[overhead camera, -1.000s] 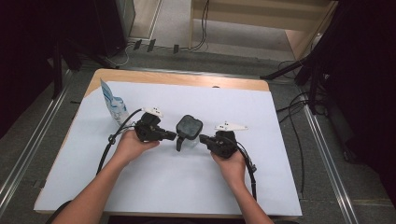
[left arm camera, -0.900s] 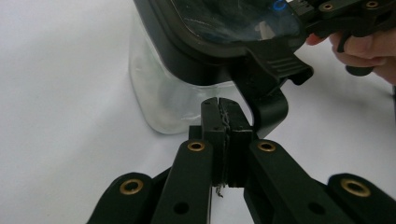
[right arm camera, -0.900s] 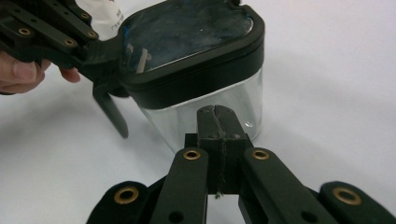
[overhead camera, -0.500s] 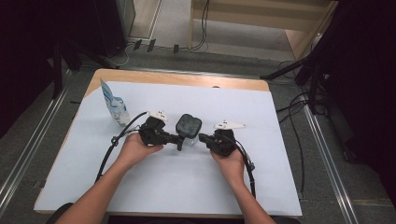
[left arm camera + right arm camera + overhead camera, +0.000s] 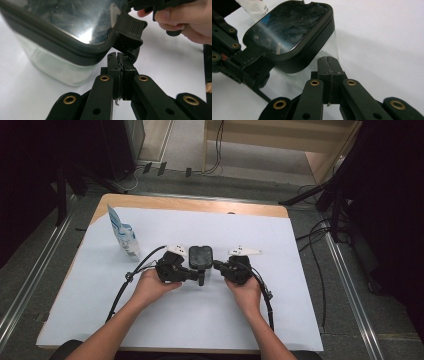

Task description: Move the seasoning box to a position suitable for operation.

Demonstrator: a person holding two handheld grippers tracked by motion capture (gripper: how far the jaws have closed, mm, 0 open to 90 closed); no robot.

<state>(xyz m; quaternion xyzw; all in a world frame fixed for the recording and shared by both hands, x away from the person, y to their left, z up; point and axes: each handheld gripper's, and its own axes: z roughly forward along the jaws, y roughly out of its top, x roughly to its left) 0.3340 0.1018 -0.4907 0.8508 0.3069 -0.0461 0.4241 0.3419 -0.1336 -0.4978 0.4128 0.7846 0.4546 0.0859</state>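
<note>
White-covered table (image 5: 310, 285), container (image 5: 200, 258) at frame centre between my tools. Left tool (image 5: 119, 58) and right tool (image 5: 328, 62) both fully closed, gripping nothing. Risk: closed tips nudging its latch (image 5: 130, 31) could tip or slide it.

Wooden table (image 5: 200, 204) under a white sheet (image 5: 280, 290); on it a lidded glass container (image 5: 200, 256) and, well left, a blue-white pouch (image 5: 122, 236).
</note>
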